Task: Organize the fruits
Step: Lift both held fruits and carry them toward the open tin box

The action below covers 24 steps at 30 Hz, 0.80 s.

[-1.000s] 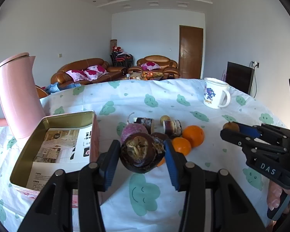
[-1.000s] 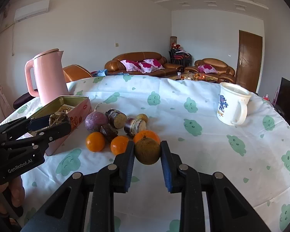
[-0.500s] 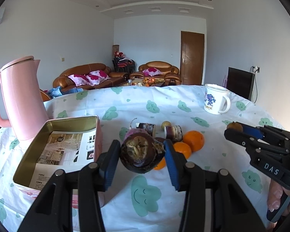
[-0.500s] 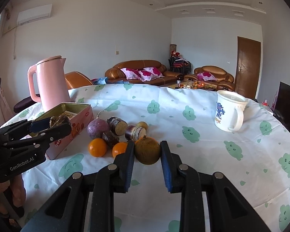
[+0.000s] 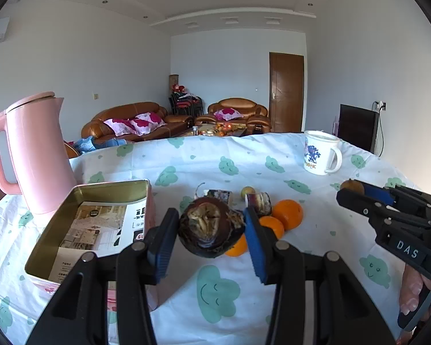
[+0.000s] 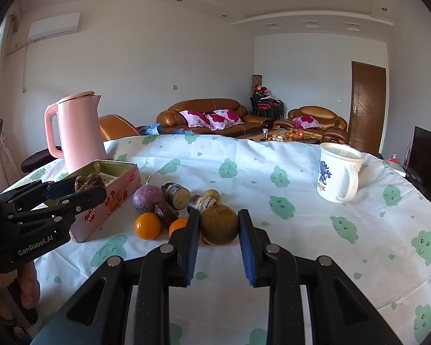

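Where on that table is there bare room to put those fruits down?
Bare cloth lies between the fruit pile and the white mug, and along the near edge. The open tin holds only paper. It is crowded between tin and pile.

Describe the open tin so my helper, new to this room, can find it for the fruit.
Start at the tall pink kettle on the cloud-print tablecloth. Right beside it lies the rectangular pink metal tin, lid off, with a gold interior and printed paper inside. It is the only box; the round fruits lie loose nearby.

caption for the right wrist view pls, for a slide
Right claw grips a brown round fruit above the fruit pile; left claw holds a dark fruit by the tin.
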### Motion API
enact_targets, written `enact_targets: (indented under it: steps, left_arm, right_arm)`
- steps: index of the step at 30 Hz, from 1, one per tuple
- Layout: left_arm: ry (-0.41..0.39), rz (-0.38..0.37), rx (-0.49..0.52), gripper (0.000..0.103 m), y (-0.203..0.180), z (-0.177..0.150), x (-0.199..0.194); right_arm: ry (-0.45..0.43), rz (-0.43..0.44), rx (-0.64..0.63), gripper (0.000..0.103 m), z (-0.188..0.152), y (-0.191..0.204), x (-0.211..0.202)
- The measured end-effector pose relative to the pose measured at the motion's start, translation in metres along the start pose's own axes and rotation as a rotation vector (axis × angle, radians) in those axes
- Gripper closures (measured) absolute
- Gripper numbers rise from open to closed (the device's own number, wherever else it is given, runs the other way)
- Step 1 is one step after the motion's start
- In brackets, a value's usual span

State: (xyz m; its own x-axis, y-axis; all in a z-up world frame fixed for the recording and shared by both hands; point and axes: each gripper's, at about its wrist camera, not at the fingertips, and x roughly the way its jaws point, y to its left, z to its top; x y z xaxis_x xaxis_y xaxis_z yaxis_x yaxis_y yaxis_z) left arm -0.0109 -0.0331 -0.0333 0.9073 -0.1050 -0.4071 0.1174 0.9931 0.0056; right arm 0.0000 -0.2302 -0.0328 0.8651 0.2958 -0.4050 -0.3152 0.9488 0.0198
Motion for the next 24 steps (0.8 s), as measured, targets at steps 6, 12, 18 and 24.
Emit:
enact_targets:
  steps: [6, 12, 18, 24]
  left_arm:
    - [-0.022, 0.004, 0.005, 0.055, 0.0, -0.001, -0.004]
    - [-0.037, 0.005, 0.012, 0.055, -0.002, -0.001, -0.008]
    - [-0.063, 0.013, 0.009, 0.056, -0.002, 0.0, -0.012]
    - [-0.065, 0.032, 0.012, 0.055, 0.004, 0.008, -0.015]
  right_arm:
    - [-0.03, 0.001, -0.003, 0.075, -0.001, 0.0, -0.006]
    - [-0.051, 0.002, -0.004, 0.075, -0.001, 0.0, -0.009]
    - [-0.079, 0.001, -0.008, 0.075, -0.002, 0.0, -0.014]
    - [-0.064, 0.012, -0.027, 0.075, 0.002, 0.005, -0.008]
